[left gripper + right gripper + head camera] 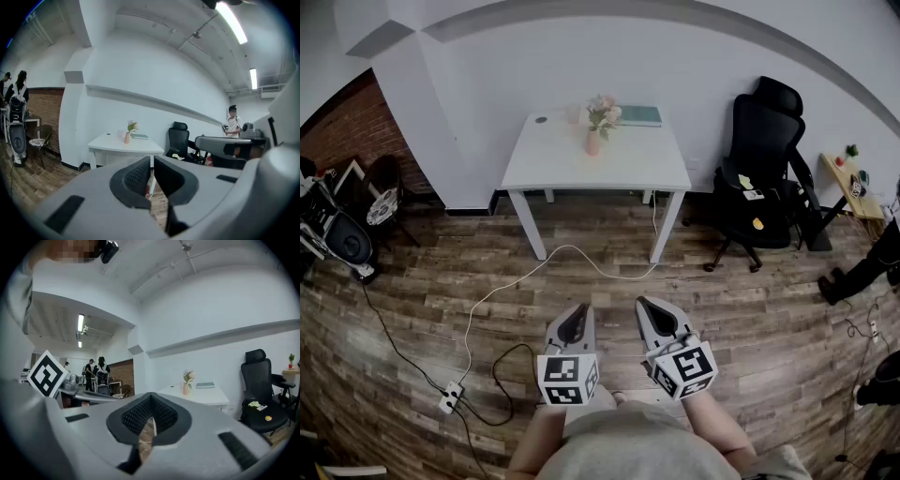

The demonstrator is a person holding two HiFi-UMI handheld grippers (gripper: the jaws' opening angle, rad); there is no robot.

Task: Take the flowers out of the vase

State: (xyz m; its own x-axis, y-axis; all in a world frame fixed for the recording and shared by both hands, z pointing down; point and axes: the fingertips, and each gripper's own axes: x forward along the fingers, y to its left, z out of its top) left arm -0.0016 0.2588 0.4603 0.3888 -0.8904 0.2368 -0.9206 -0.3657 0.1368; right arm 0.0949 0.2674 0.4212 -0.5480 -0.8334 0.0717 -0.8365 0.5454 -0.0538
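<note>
A small bunch of pale pink flowers (603, 111) stands in a pink vase (593, 142) on a white table (628, 164) against the far wall. The same flowers (132, 126) and vase (127, 138) show small in the left gripper view, and the flowers (188, 376) and vase (185, 389) show in the right gripper view. My left gripper (574, 323) and right gripper (658, 317) are held side by side over the wooden floor, well short of the table. Both are shut with nothing between their pads.
A black office chair (764, 173) stands right of the table. A green book (639, 116) and a cup (572, 114) lie on the tabletop. A white cable (502, 291) runs over the floor to a power strip (449, 397). People stand farther off in both gripper views.
</note>
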